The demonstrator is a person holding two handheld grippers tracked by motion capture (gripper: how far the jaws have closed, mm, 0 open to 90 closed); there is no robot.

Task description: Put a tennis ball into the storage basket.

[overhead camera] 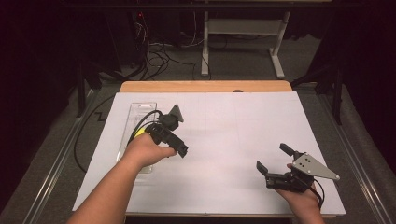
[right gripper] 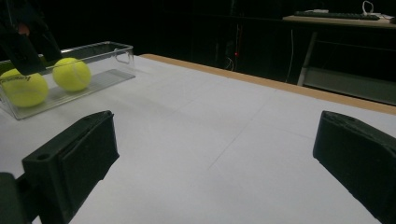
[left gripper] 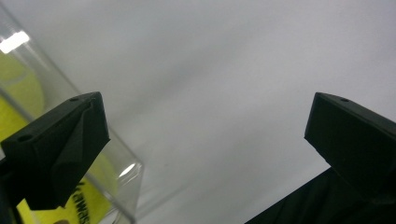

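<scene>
Black lettering on the nearer yellow felt tennis ball (right gripper: 22,87), curved along its upper face; too small and blurred in the right gripper view to read. Same print in the left gripper view, lower left, through the tray wall: partial, upside down, not legible (a few letters only). No other writing found.

Second yellow felt tennis ball (right gripper: 72,73) just beside the first, both lying inside the clear rectangular plastic tray (right gripper: 119,47), which sits on the left part of the white paper-covered table (overhead camera: 233,135). Balls near the tray's closer end; touching or a hair apart, cannot tell.

Left gripper (overhead camera: 183,150), black, two-jaw, held in the left hand (overhead camera: 145,150) right over the near end of the tray, tilted down and toward table centre, grey three-cornered plate on top pointing away. Jaws wide apart in its own view, nothing between them but white tabletop; one jaw overlapping the tray corner and the yellow of a ball. Forearm entering from bottom left, angled up and right.

Right gripper (overhead camera: 273,157), black with grey plate, held low in the right hand (overhead camera: 303,198) near the table's front right corner, well apart from the tray. Jaws spread wide, empty, pointed left across the table toward the tray.
</scene>
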